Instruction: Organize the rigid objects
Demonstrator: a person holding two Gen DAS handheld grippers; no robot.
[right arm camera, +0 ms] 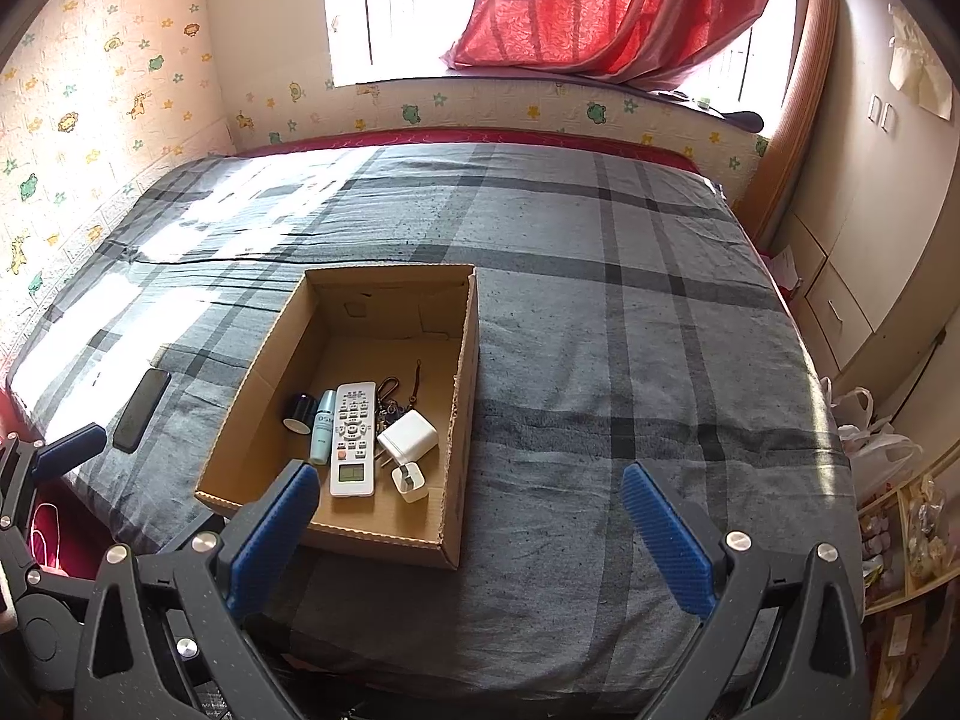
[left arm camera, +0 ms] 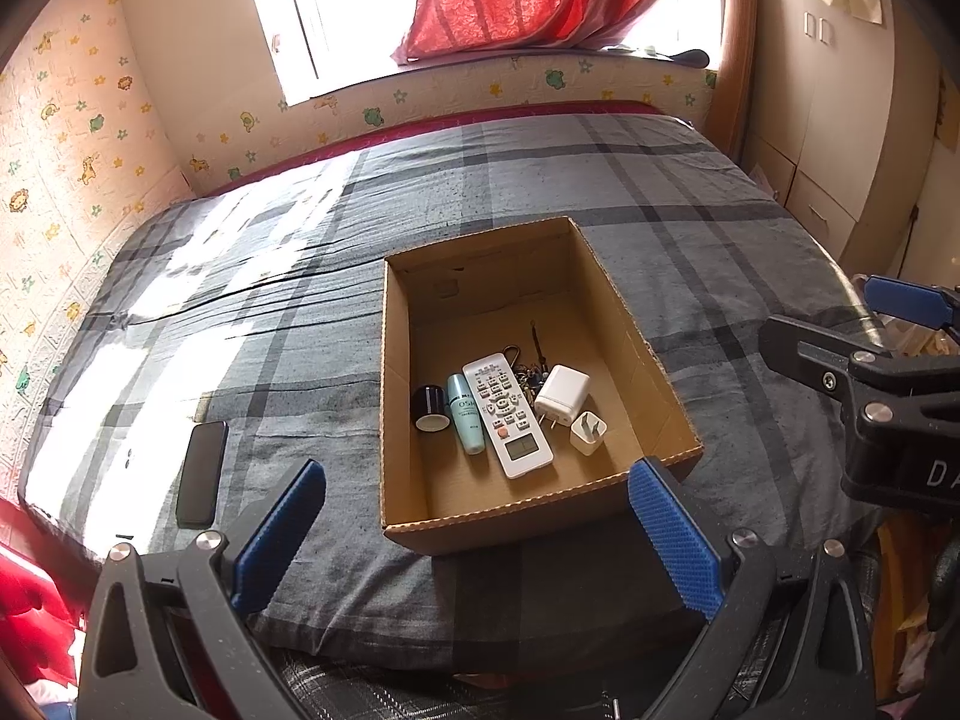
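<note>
A white remote (left arm camera: 508,417) lies lengthwise in the cardboard box (left arm camera: 636,324) at frame center, display end nearest the camera. Both the left hand-held gripper (left arm camera: 477,531) and right hand-held gripper (right arm camera: 471,531) hover spread, holding nothing.

a bed (right arm camera: 600,360) with a grey plaid cover fills the room's middle, a red mattress edge (right arm camera: 480,137) showing at its far side. a red curtain (right arm camera: 606,6) hangs across the bright window (left arm camera: 336,12). cartoon animal wallpaper (left arm camera: 66,138) lines the left wall. pale cabinets (right arm camera: 864,228) stand at right, with white plastic bags (right arm camera: 870,438) beside open shelves (right arm camera: 906,540).
</note>
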